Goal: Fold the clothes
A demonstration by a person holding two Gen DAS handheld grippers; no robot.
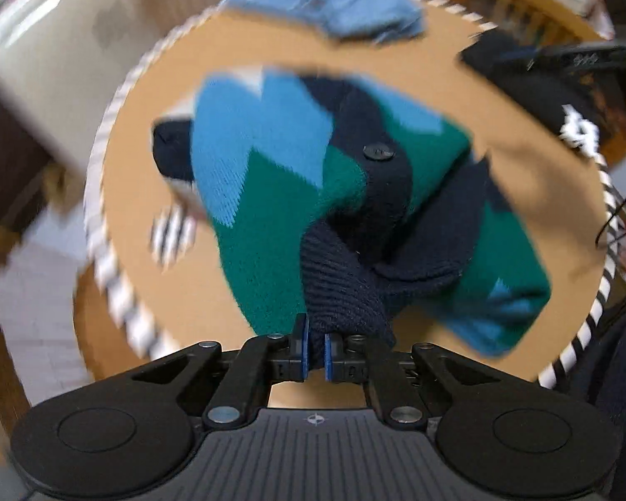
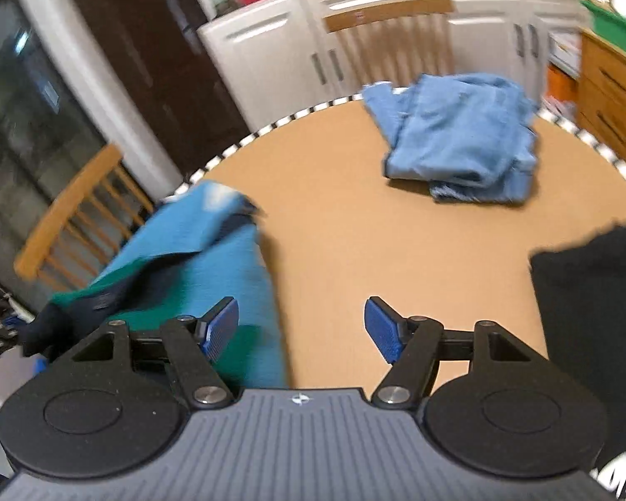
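Note:
A knit cardigan (image 1: 296, 175) in blue, green and navy hangs bunched above the round tan table (image 1: 459, 83). My left gripper (image 1: 316, 352) is shut on the cardigan's navy ribbed hem. In the right wrist view the cardigan (image 2: 204, 259) hangs at the left, lifted off the table (image 2: 354, 225). My right gripper (image 2: 300, 330) is open and empty just right of the cardigan, above the table. Both views are motion-blurred.
Folded light blue jeans (image 2: 459, 142) lie at the table's far side, also in the left wrist view (image 1: 346, 0). A black garment (image 2: 592, 313) with white print lies at the right edge. Wooden chairs (image 2: 75, 208), white cabinets and a wooden dresser (image 2: 609, 96) surround the table.

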